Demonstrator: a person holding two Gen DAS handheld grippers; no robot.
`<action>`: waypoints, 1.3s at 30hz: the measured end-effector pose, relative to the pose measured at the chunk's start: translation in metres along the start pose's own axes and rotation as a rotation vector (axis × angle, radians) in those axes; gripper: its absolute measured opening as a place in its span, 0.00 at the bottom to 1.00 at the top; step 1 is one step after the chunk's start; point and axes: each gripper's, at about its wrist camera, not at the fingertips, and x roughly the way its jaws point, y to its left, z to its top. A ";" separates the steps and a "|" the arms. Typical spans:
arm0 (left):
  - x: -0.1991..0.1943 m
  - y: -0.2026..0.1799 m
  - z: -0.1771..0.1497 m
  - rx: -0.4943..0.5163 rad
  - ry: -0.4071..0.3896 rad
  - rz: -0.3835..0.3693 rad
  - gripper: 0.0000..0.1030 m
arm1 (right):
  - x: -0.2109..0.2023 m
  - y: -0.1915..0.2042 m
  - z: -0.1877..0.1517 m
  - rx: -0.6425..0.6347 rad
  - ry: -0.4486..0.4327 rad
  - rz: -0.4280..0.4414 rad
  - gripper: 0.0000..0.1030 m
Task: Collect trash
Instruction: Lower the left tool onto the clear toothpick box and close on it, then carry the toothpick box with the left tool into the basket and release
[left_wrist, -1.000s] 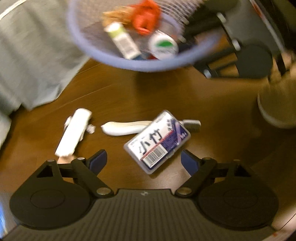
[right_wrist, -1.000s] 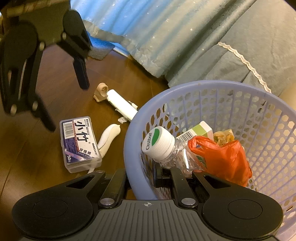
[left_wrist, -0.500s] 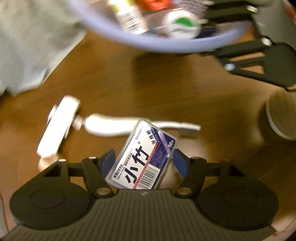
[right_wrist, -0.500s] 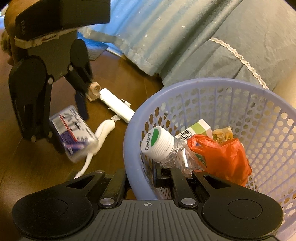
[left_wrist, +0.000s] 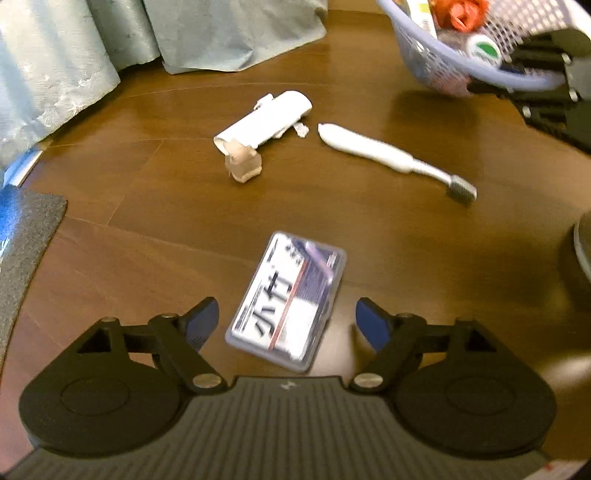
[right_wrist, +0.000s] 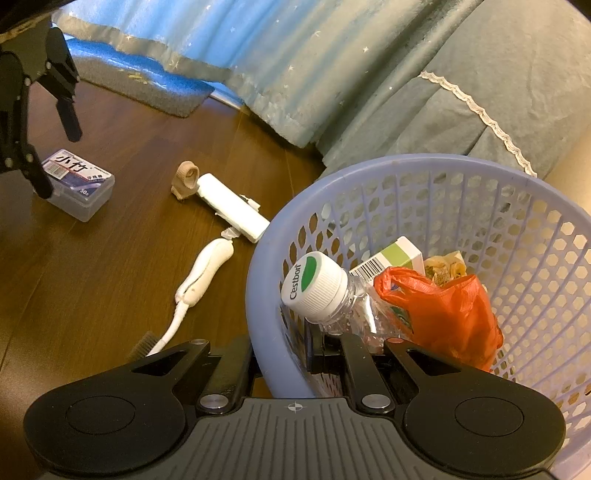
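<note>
floss box (left_wrist: 287, 301) between opening left gripper (left_wrist: 287, 323) jaws, untouched

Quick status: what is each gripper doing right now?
Left gripper: jaws opening, clear floss-pick box between them on the floor, not gripped.
Right gripper: shut on the basket rim.

Our left gripper (left_wrist: 286, 323) is matte black with blue-padded fingers (left_wrist: 371, 325), silver screws (left_wrist: 205, 380) and a ribbed grey body.
</note>
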 end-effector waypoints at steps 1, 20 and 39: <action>0.001 0.000 -0.002 0.011 -0.002 0.002 0.76 | 0.000 0.002 0.000 -0.002 0.002 -0.001 0.05; -0.001 0.009 -0.006 -0.061 -0.005 -0.014 0.57 | 0.003 0.010 0.000 -0.024 0.018 0.001 0.07; -0.042 0.006 0.027 -0.101 -0.090 -0.018 0.56 | 0.003 0.010 0.000 -0.025 0.017 0.002 0.07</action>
